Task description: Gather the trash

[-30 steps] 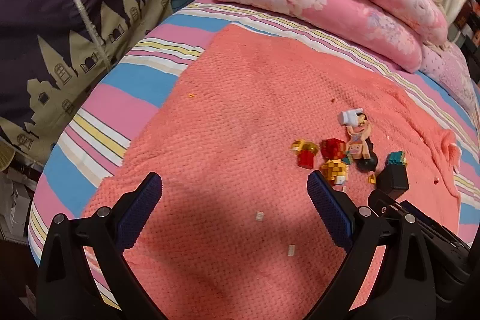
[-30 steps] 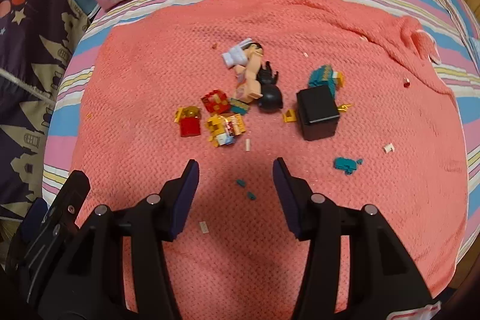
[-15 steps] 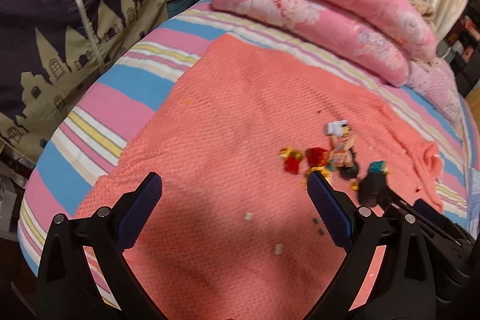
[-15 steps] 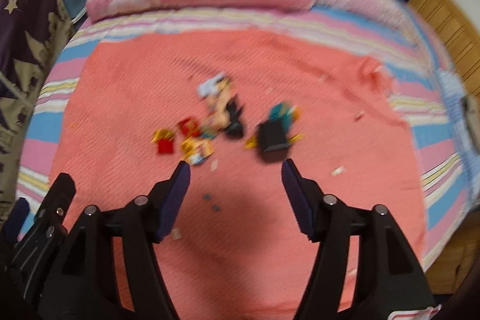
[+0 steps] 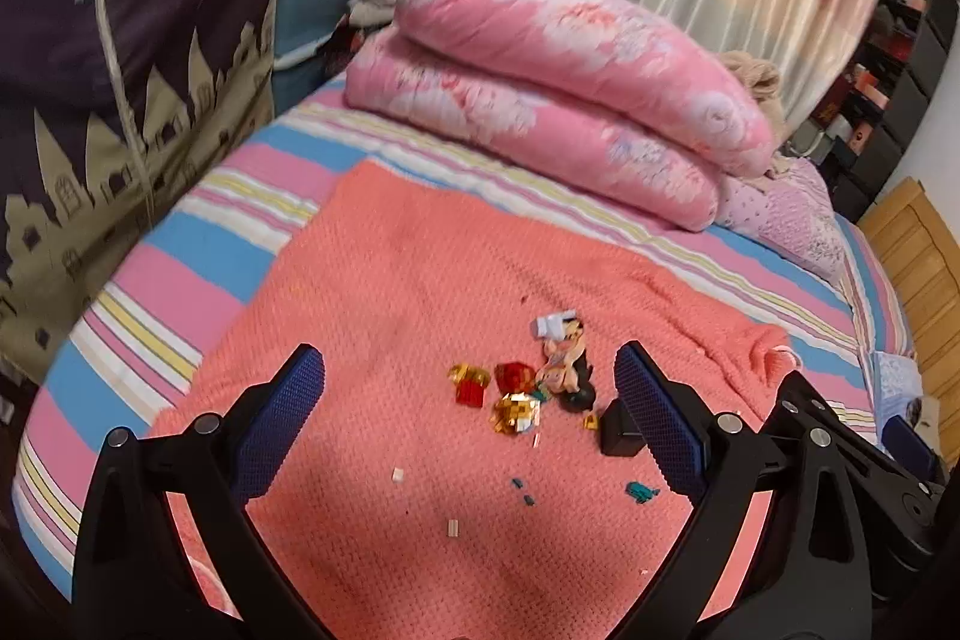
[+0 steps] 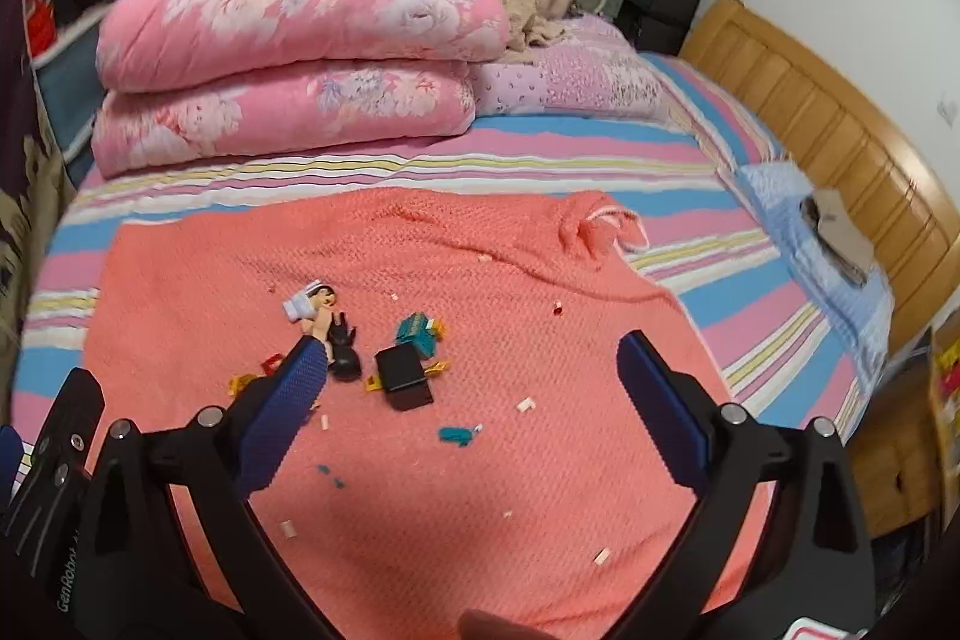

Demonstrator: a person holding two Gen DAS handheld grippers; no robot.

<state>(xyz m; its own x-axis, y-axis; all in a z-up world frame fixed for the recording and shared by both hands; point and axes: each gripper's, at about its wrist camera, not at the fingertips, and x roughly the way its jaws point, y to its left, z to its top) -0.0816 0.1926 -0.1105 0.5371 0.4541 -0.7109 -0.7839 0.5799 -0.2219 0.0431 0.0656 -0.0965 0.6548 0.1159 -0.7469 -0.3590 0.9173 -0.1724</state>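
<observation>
In the left wrist view, the left claw (image 5: 468, 394) is seen with its blue-padded fingers spread wide and nothing held between them, raised above the coral blanket (image 5: 390, 280) on the bed. The trash is found at lower centre of the frame: a cluster of red and gold block pieces (image 5: 498, 394) with a small toy figure (image 5: 561, 361) just beside it lies ahead, between the fingers, nearer the right one, and a black cube (image 5: 615, 430) sits partly hidden behind the right finger. Small white scraps (image 5: 397, 473) lie nearer the camera, below the cluster. In the right wrist view, the right claw (image 6: 474, 376) is likewise shown wide apart and empty. The black cube (image 6: 405, 376) and a teal block piece (image 6: 420, 331) lie ahead and left of centre, close to the left finger, which covers part of the red and gold pieces; a teal scrap (image 6: 455, 435) lies nearer, about midway. The cluster is judged better centred for the left claw, the cube and teal pieces for the right; neither long axis can be judged.
</observation>
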